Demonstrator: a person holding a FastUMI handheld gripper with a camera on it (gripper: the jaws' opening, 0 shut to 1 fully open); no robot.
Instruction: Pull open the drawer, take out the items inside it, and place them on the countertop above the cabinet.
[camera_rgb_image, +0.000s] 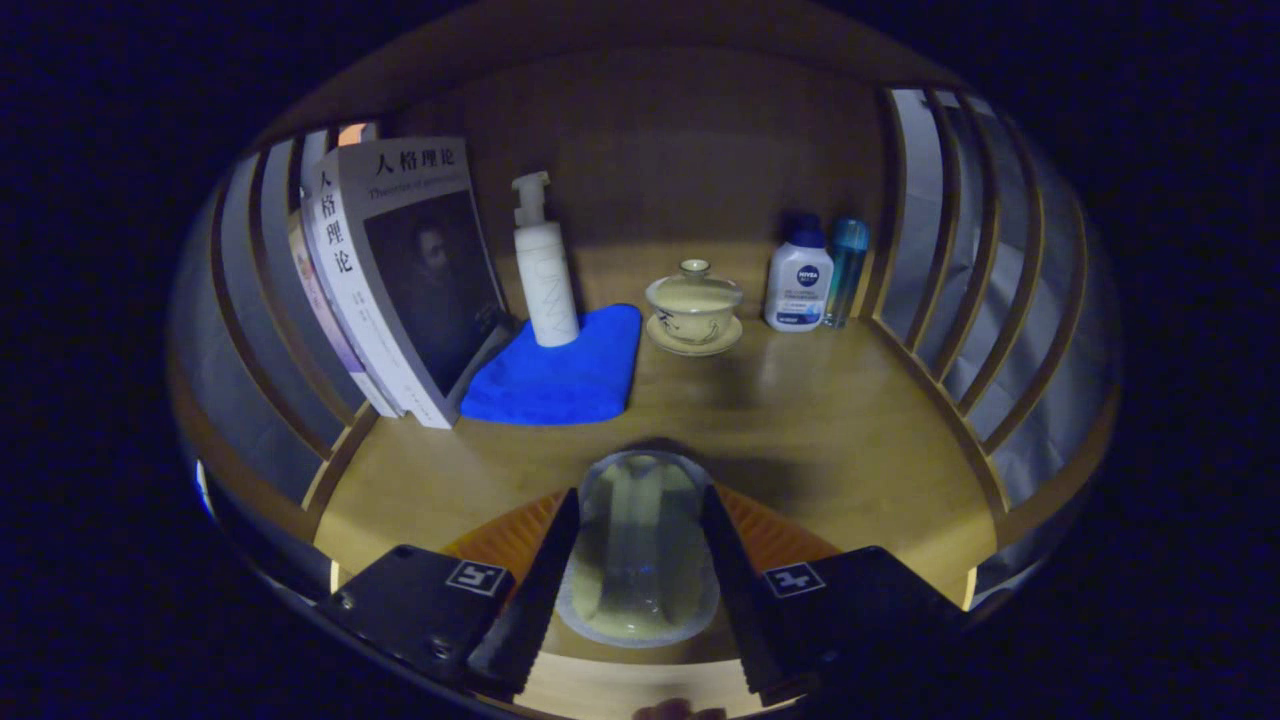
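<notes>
Wooden countertop; tongs pinching clear cup; beyond, blue cloth, lidded teacup, books.

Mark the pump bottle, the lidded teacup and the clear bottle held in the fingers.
Pump bottle (546, 285): gripper view, on its white body, standing on the blue cloth (560, 375).
Lidded teacup (693, 312): gripper view, on the bowl's side.
Clear bottle (638, 540): gripper view, mid-body between the fingers.
</notes>
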